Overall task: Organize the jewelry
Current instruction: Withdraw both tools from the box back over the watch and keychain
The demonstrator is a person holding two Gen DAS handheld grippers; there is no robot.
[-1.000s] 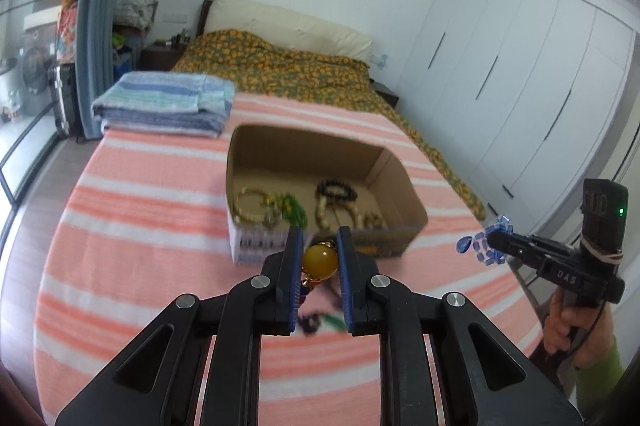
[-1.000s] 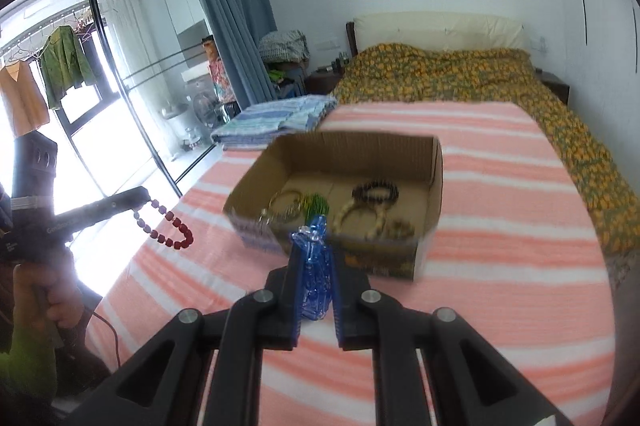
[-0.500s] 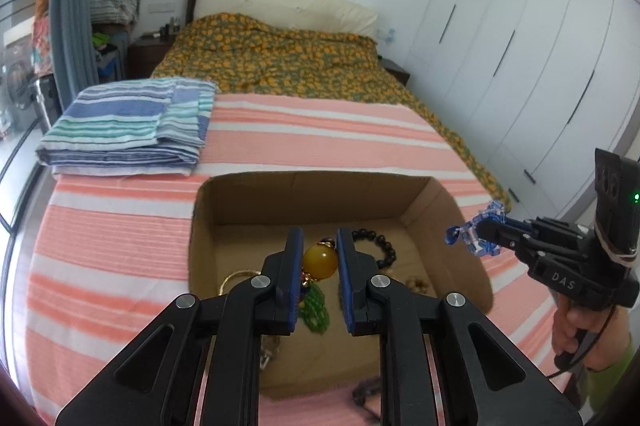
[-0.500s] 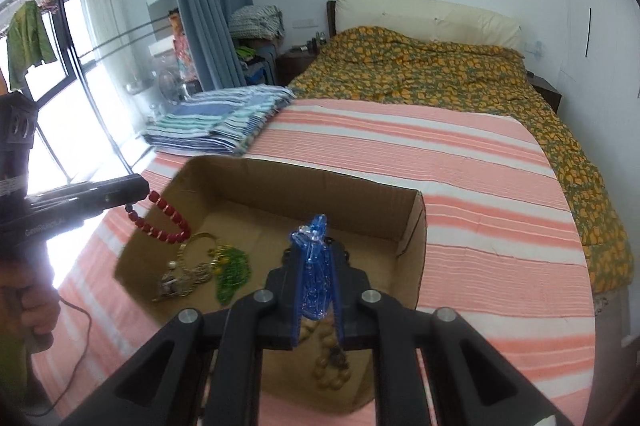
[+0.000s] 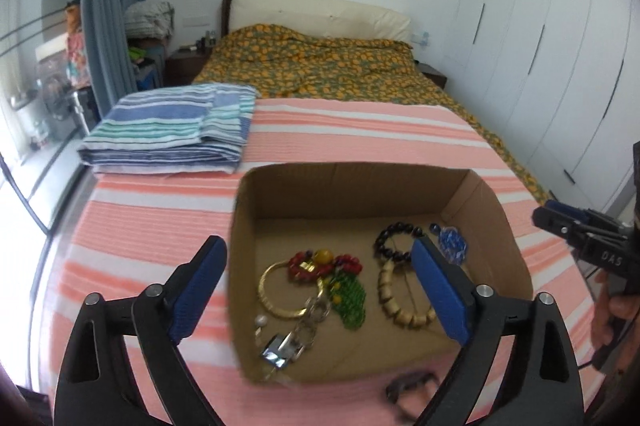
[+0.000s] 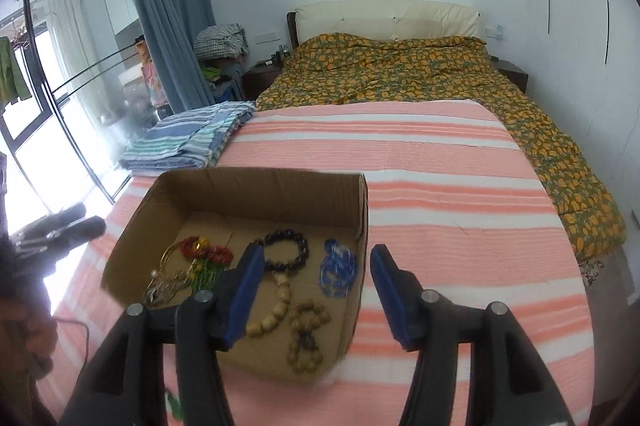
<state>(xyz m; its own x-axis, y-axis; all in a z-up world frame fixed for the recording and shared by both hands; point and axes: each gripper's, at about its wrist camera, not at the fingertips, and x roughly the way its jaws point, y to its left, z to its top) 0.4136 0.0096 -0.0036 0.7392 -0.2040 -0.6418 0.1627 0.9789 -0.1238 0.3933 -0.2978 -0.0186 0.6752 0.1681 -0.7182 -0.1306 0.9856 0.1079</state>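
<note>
Both claws, left claw (image 5: 318, 284) and right claw (image 6: 316, 290), hung released above the cardboard box (image 5: 486, 194) on the bed, where light, floppy bead bracelets (image 6: 288, 250) lay, likely best pinched across a strand.

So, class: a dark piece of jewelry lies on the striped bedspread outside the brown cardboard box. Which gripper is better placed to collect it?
Left. The dark piece lies close beneath the open left gripper, by the near wall of the cardboard box. The right gripper has no view of it.
</note>
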